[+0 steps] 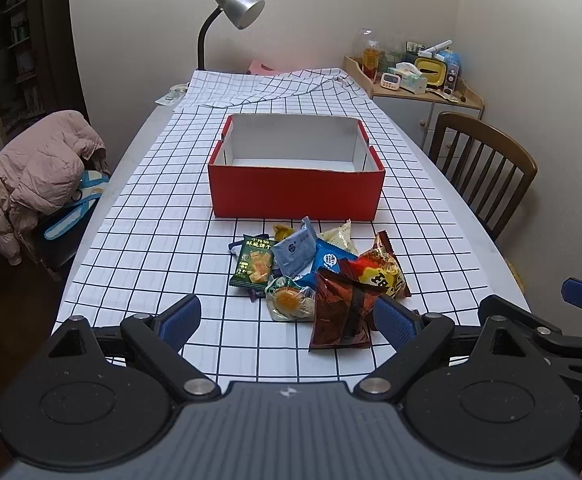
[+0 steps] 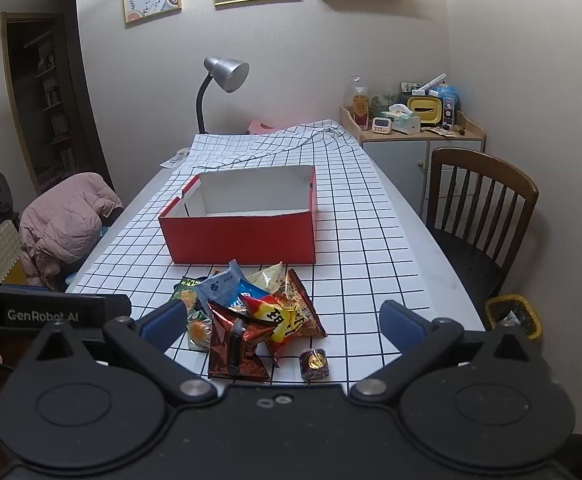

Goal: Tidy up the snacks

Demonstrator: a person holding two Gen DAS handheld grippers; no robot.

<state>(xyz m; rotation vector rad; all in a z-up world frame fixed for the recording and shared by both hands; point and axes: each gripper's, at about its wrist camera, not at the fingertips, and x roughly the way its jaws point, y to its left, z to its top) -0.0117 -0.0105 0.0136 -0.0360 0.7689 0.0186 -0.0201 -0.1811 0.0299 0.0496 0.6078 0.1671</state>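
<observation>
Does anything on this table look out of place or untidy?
Yes. The snack packets lie in a loose heap in front of the red box, which holds nothing visible. One small dark sweet sits apart from the heap. The checked tablecloth is rumpled at the far end.

The right gripper [image 2: 283, 326] is hanging wide open over the snack pile [image 2: 251, 316], just in front of the red box [image 2: 239, 236]. A small round dark snack [image 2: 314, 364] is sitting apart, right of the pile, farther from the box.
</observation>
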